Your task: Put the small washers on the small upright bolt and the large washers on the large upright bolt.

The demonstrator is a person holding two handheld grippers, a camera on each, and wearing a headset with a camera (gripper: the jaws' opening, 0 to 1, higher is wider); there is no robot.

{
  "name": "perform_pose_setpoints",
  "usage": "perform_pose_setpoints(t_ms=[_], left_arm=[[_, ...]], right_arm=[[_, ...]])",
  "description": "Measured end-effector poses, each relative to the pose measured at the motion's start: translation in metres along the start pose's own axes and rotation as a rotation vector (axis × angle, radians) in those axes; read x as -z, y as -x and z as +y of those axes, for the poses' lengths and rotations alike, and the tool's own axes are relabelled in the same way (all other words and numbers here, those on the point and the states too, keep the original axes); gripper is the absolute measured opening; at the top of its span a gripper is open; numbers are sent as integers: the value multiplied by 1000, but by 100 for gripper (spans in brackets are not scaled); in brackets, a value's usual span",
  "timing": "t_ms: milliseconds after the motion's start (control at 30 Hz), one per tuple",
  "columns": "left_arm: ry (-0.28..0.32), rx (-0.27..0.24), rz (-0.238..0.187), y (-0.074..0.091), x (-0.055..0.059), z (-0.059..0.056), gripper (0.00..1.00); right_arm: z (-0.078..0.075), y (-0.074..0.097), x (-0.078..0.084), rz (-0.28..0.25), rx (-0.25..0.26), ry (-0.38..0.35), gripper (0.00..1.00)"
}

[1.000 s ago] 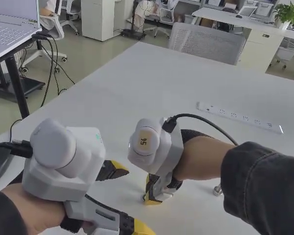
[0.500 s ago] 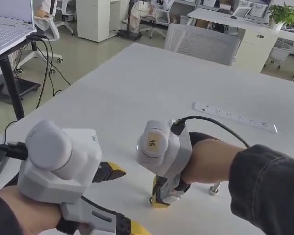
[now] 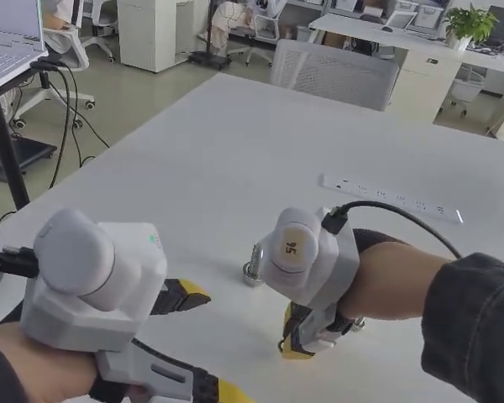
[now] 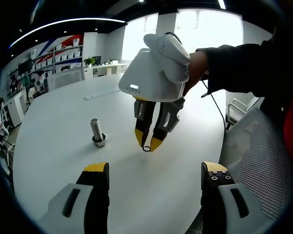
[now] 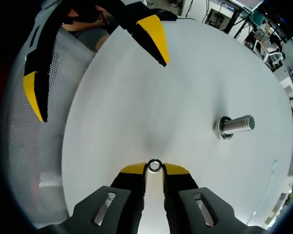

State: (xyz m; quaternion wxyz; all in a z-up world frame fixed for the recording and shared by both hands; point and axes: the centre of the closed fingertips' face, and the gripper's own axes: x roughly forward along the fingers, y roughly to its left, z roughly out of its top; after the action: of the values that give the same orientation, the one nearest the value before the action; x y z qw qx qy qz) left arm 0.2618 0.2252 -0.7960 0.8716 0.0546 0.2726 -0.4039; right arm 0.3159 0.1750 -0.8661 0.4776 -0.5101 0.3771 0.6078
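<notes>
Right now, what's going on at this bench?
A person is working with two handheld grippers at a white table. The right gripper is shut on a small washer, close to the tabletop. The left gripper is open and empty. An upright bolt stands nearby, with that washer not yet on it.

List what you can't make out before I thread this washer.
- Washer in the right tongs: too small to size, both gripper views.
- Small bolt: head view, mostly hidden behind the right hand.
- Large bolt: head view, partly covered by that gripper's body.
</notes>
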Motion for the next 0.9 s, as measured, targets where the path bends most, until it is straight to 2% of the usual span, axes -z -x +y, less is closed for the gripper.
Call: perform_pose_setpoints(t_ms=[367, 633, 900], left_arm=[[-5, 0, 1, -1, 0, 1, 76], [-3, -1, 1, -1, 1, 1, 76], [-4, -1, 7, -2, 2, 2, 76]], right_arm=[[3, 11, 27, 2, 16, -55, 14], [6, 18, 54, 16, 31, -105, 14], [5, 24, 71, 17, 44, -145, 14]])
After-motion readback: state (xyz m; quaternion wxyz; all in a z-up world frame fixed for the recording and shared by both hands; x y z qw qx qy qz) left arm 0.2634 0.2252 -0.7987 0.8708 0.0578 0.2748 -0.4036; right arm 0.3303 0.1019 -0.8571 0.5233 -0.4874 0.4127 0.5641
